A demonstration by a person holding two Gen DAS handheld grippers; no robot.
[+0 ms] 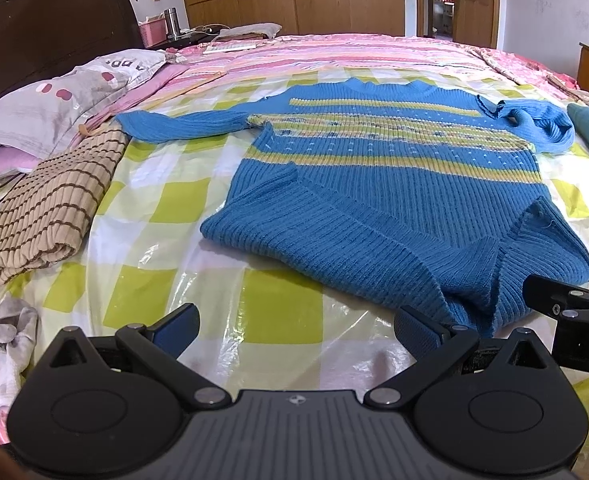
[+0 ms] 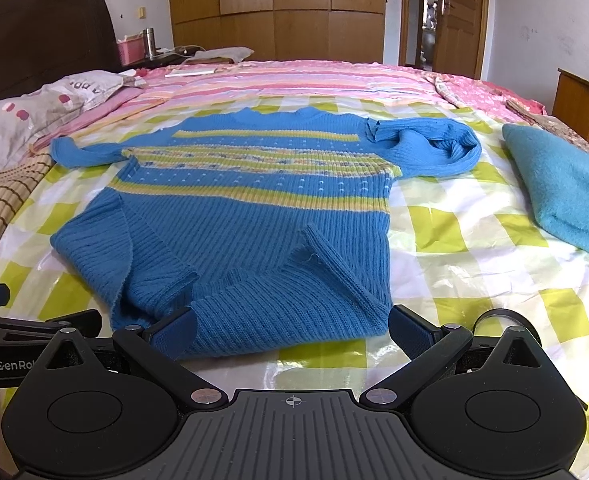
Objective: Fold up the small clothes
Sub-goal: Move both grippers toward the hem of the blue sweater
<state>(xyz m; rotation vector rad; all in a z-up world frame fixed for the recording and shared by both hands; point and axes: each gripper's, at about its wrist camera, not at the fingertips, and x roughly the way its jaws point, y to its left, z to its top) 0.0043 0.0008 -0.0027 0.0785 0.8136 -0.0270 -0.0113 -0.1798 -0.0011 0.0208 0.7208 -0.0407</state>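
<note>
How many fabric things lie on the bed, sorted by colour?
Blue: 2, the sweater and a teal cloth
Beige striped: 1, a folded top
Grey: 2, a pillow and a rag
Total: 5

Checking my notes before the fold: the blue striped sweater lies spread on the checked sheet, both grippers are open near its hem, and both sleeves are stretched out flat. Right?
Not quite. The sweater is spread out and both grippers, left and right, are open, but only the left-hand sleeve lies straight. The other sleeve is bunched up, as the right wrist view shows.
</note>
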